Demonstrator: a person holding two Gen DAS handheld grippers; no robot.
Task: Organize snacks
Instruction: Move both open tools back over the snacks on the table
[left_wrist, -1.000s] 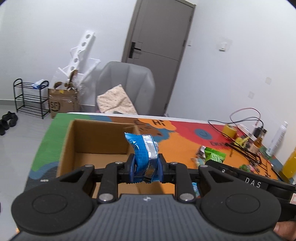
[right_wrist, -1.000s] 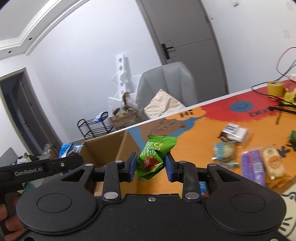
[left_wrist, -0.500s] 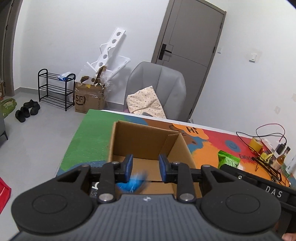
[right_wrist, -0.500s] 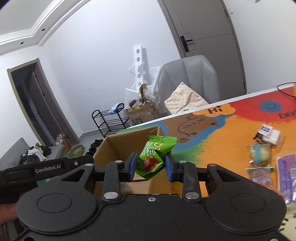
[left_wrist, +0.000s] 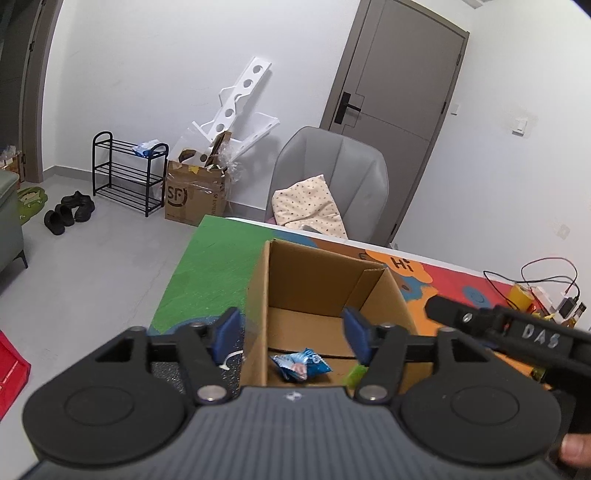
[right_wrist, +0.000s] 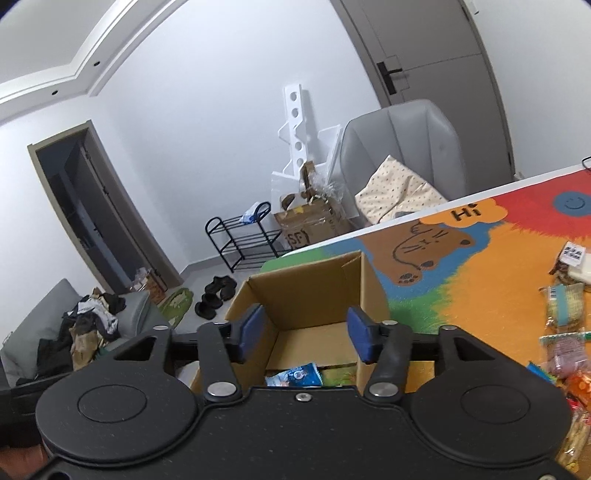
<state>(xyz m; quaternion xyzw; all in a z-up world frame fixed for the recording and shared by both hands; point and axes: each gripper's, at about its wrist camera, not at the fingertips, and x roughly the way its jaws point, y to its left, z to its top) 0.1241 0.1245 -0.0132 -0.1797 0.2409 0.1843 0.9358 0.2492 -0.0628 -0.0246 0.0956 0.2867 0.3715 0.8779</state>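
Above the open cardboard box (left_wrist: 314, 295), both claws point forward and slightly down. The left claw (left_wrist: 293, 334) has just been opening and its blue pads now stand wide apart with nothing between them. The right claw (right_wrist: 306, 334) has also just been opening and is released, empty too. At the lower right corner of the left view, a fingertip (left_wrist: 576, 448) of the person shows.

The box is of plain brown corrugated card, with upright flaps. On its floor lies a crumpled, shiny blue snack packet (left_wrist: 301, 363), and just beside it a green packet (left_wrist: 354, 374), blurred. More wrapped snacks (right_wrist: 563, 306) lie loose on the bench (right_wrist: 480, 288), whose colourful mat shows a drawn cat and the word "Hi". The right claw's arm carries the letters "DAS".
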